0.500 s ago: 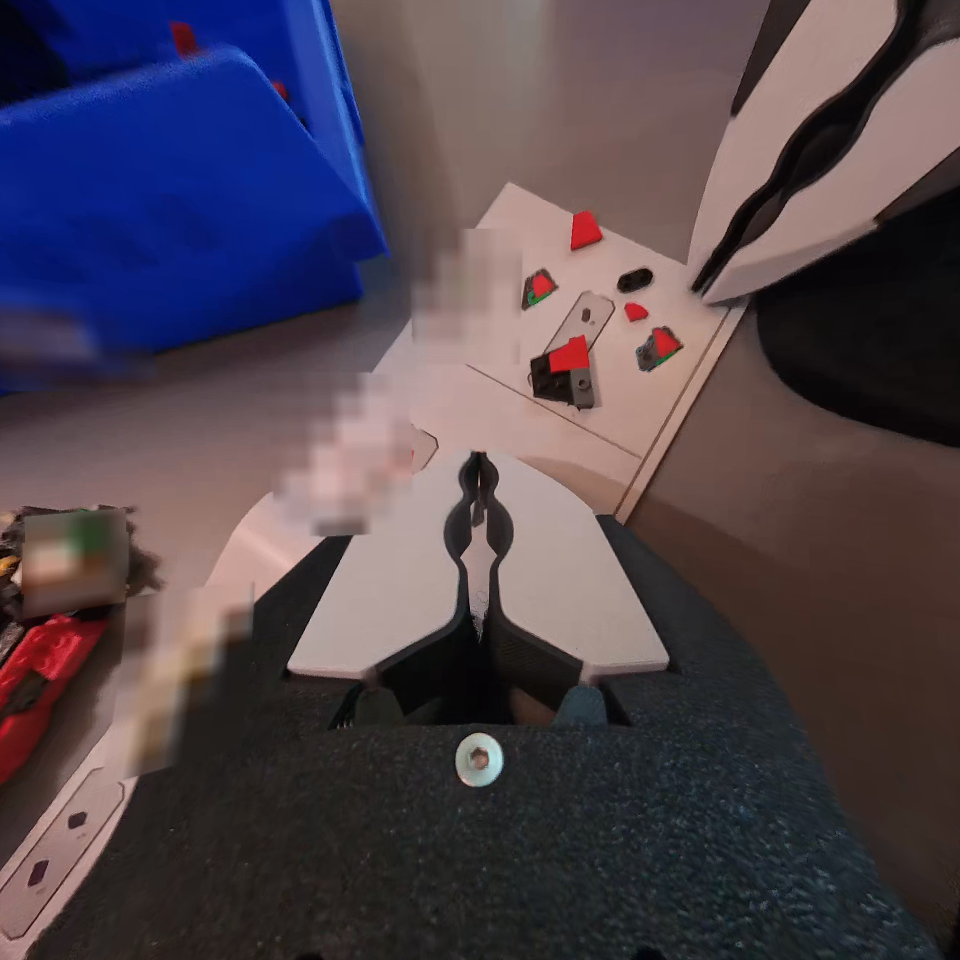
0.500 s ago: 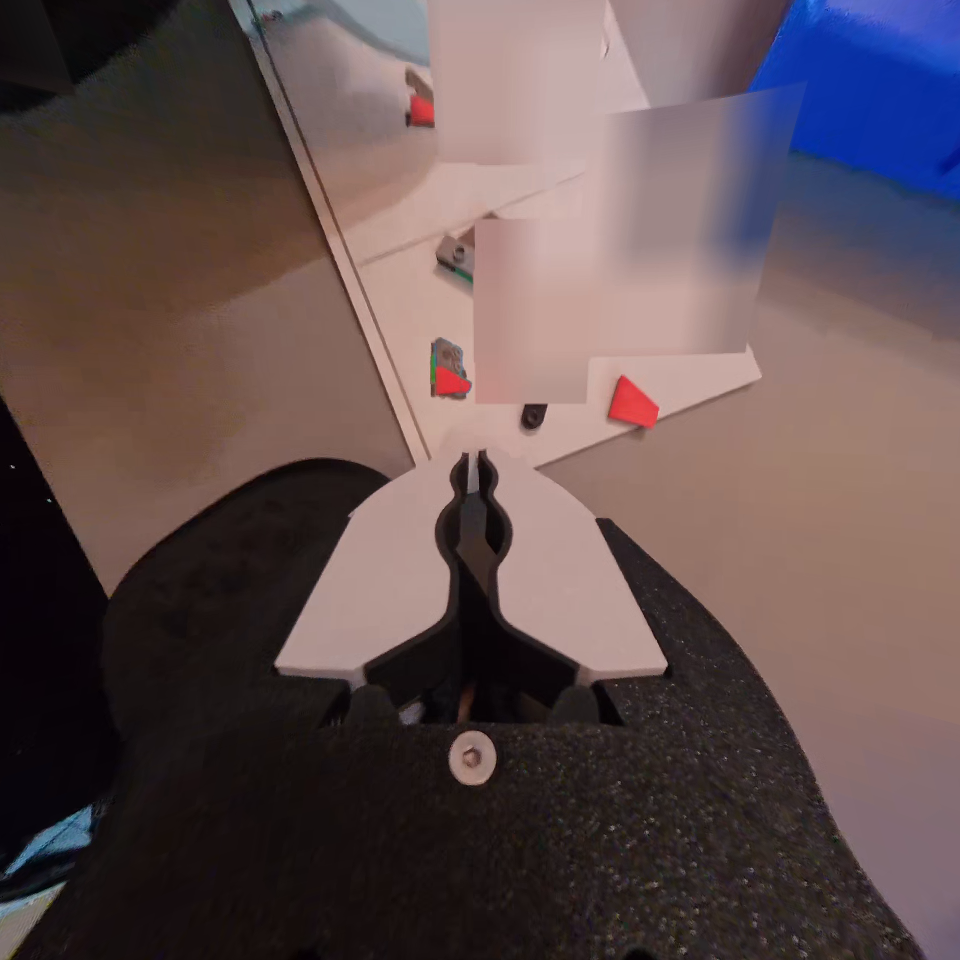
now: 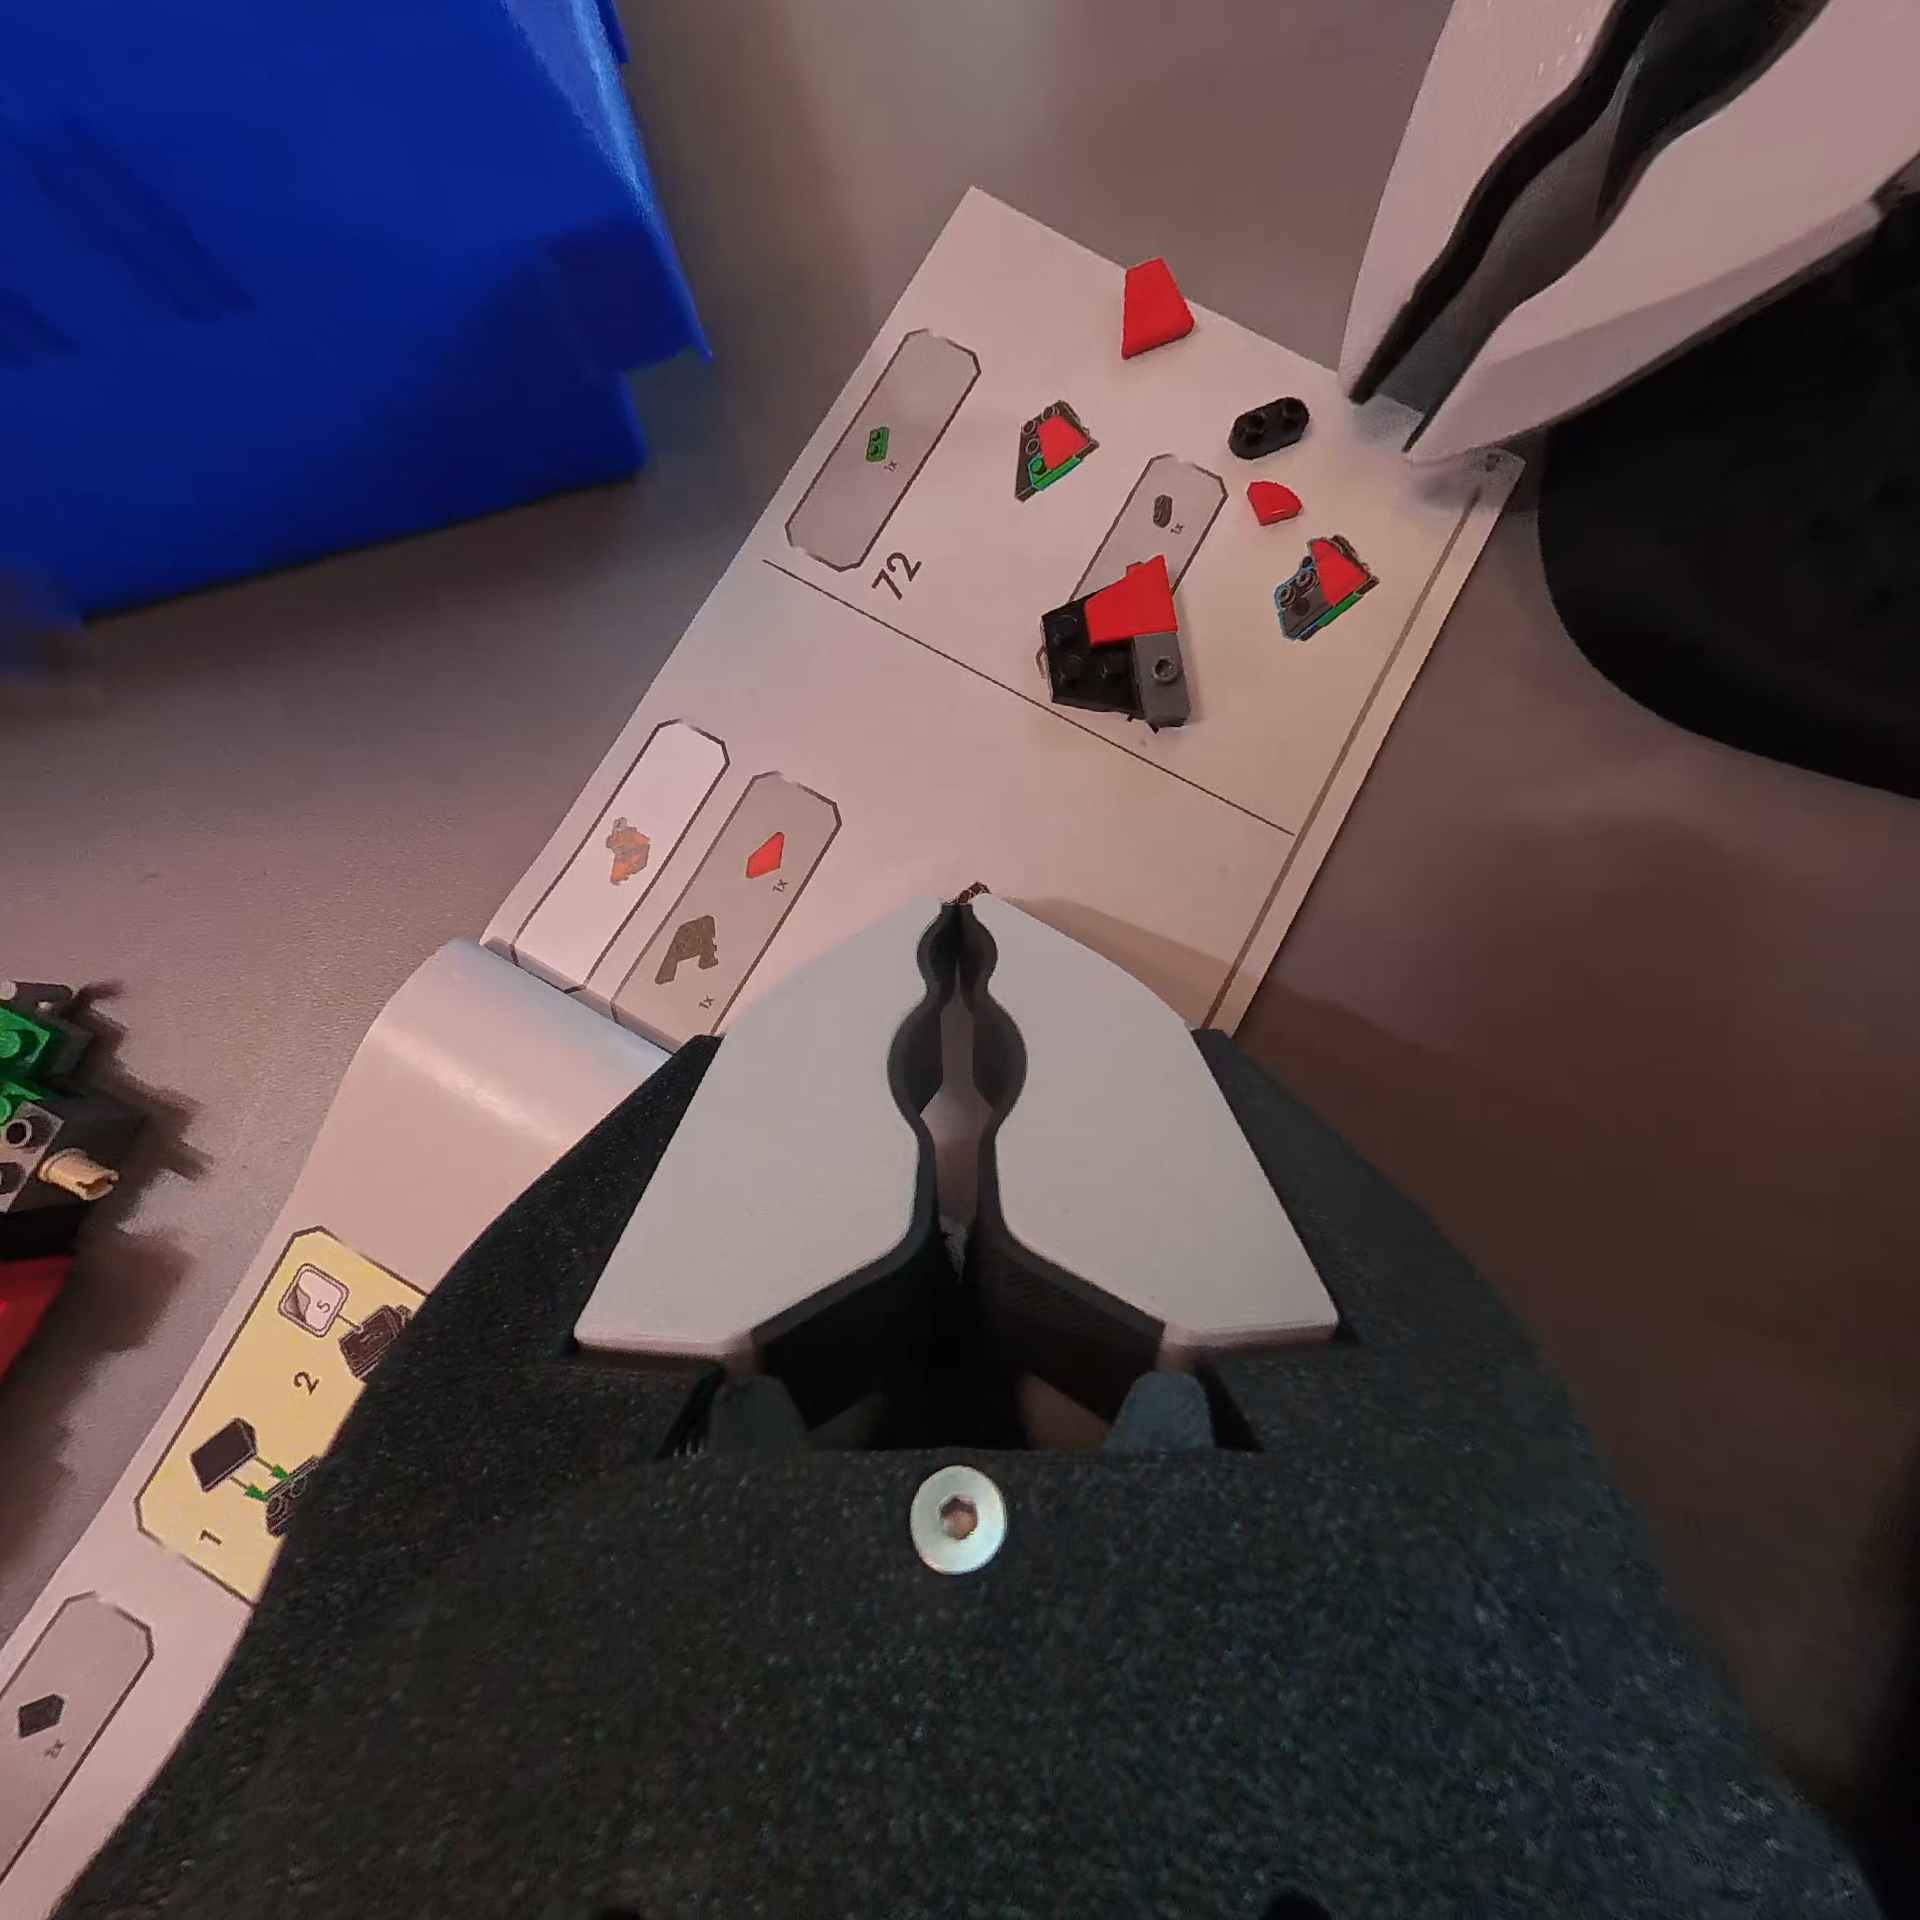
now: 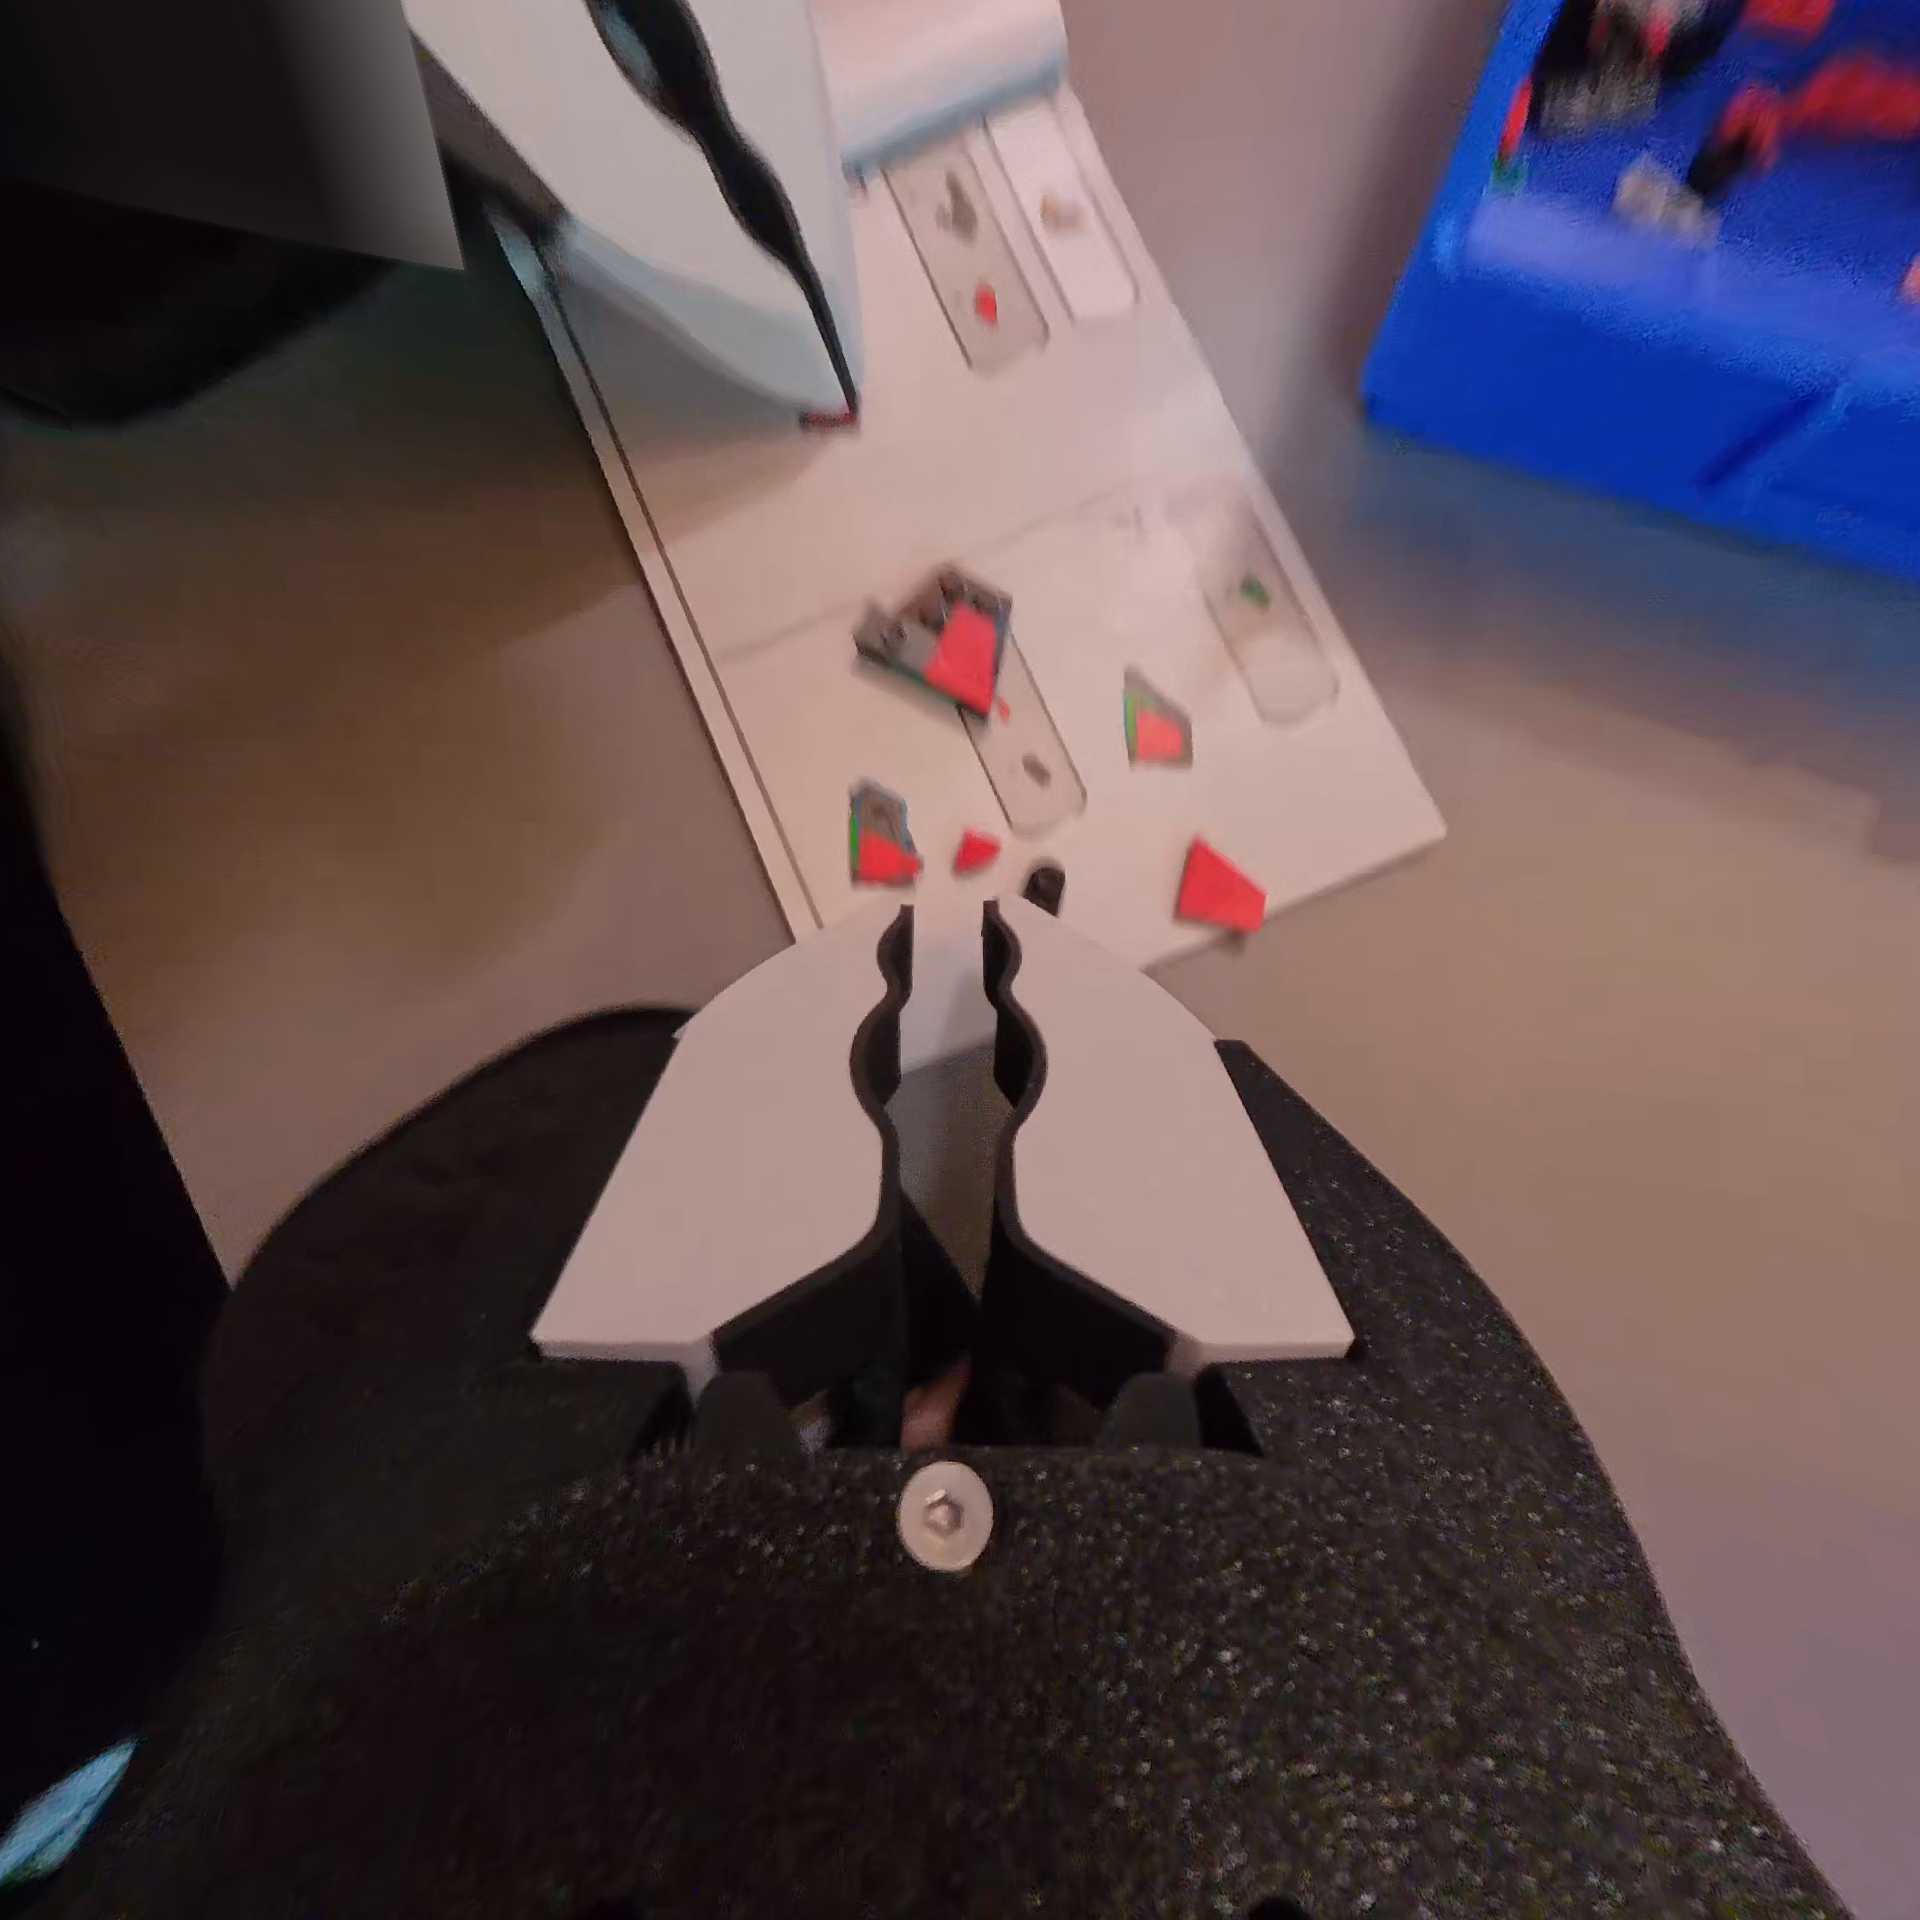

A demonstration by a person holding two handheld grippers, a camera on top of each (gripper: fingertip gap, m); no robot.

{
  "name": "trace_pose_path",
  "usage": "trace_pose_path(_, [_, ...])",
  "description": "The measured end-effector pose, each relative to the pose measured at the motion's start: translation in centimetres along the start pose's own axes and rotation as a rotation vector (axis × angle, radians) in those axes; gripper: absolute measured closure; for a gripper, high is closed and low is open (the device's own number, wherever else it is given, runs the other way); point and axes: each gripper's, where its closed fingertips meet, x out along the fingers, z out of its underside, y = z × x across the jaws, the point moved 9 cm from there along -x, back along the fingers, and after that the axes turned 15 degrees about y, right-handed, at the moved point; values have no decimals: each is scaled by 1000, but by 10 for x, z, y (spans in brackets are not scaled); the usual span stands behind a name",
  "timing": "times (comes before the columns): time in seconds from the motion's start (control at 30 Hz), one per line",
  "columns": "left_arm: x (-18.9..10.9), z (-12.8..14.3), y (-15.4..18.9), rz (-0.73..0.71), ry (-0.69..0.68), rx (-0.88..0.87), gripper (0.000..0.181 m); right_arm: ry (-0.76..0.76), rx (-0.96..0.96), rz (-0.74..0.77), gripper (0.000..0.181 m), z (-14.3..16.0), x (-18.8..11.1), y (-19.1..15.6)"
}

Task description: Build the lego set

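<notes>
Grippers poised over loose Lego pieces on an instruction sheet

The right gripper (image 4: pixel 948 914), jaws slightly parted and empty, hovers just short of a small black piece (image 3: pixel 1268 426) and a small red piece (image 3: pixel 1273 503); the left gripper (image 3: pixel 958 912), jaws closed on nothing, hangs over the instruction sheet (image 3: pixel 935 727) near the part-built assembly (image 3: pixel 1120 649). A narrow opening could nudge the tiny pieces across the sheet onto the counter (image 3: pixel 364 727).

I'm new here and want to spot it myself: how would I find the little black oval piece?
Find the open instruction booklet on the table. At its far end lie loose pieces beside the right gripper. The black oval piece is the only black one, with two round holes; its neighbours are red.
</notes>
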Motion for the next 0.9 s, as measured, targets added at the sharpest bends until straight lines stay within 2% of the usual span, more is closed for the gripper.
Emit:
trace_pose_path(0.07, [0,0,0,1,2,-5,181,58,-28,-2,164,-11,7,-3])
trace_pose_path(0.23, [0,0,-1,4,6,-9,181,-19,-31,-41,139,-9,34,-2])
trace_pose_path(0.57, [0,0,-1,5,10,-8,181,41,-53,-136,139,-17,45,-13])
trace_pose_path(0.67, [0,0,-1,4,10,-7,181,17,-86,-130,137,-17,48,-17])
trace_pose_path(0.9, [0,0,-1,7,10,-9,181,39,-32,-109,129,-16,37,-5])
